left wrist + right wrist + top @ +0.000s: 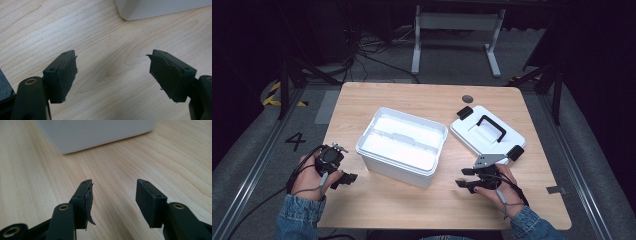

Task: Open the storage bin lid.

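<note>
High view: a light wood table (412,200) w/ a white plastic storage box (402,146) sitting open near its centre, slightly angled. The box's lid (487,136), white w/ a black carry handle (491,127) and black latches at two corners, lies flat on the table just to the right of the box, apart from it.

A person's hands come in from the bottom edge, denim sleeves at both wrists. The left gripper (348,178) is held low over the table near the box's front-left corner, not touching it. The right gripper (465,177) is held in front of the lid, between lid and box front, w/ a grey three-cornered plate on top.

Left gripper view: left gripper (112,75) has jaws spread wide, nothing between them, bare wood grain below; a corner of the white box (160,8) sits at top, well ahead of the tips.

Right gripper view: right gripper (113,200) has jaws apart w/ a moderate gap, empty; left pad looks frayed. White box (97,132) wall ahead, near but not touching.
</note>
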The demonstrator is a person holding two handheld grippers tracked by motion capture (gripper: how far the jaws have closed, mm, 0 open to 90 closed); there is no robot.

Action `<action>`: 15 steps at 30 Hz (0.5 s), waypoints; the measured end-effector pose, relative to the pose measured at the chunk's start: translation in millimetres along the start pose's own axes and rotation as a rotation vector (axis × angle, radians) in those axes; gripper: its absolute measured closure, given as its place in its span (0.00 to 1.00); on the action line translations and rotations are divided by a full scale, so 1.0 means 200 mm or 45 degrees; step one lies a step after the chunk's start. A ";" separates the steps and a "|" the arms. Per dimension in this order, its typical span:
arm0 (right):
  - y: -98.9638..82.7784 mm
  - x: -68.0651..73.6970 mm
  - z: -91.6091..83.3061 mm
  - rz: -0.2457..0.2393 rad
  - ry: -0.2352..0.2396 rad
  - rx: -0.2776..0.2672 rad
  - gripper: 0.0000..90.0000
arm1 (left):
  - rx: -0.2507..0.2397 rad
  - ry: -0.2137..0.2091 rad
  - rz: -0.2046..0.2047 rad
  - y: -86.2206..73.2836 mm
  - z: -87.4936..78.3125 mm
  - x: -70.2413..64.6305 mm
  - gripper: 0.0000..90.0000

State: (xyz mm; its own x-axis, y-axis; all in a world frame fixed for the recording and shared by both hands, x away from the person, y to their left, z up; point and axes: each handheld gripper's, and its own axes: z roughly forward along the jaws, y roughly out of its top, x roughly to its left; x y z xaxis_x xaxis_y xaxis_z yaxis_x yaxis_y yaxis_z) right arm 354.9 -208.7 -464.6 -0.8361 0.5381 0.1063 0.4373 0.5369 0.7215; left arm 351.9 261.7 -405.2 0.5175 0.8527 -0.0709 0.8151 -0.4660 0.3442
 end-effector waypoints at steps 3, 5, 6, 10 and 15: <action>-0.01 0.00 0.01 0.005 -0.008 0.012 0.55 | -0.002 0.004 0.003 0.00 0.00 0.00 0.25; -0.01 -0.01 0.02 -0.001 -0.015 0.039 0.54 | -0.004 0.003 0.005 0.00 0.00 0.01 0.25; -0.02 -0.01 0.03 0.001 -0.020 0.040 0.53 | -0.004 0.007 0.008 0.00 0.00 0.01 0.25; -0.02 -0.01 0.03 -0.012 -0.040 0.038 0.52 | -0.003 0.003 0.006 0.00 0.00 0.01 0.25; -0.02 -0.01 0.02 -0.020 -0.053 0.015 0.51 | -0.008 0.001 0.000 0.00 0.00 0.01 0.25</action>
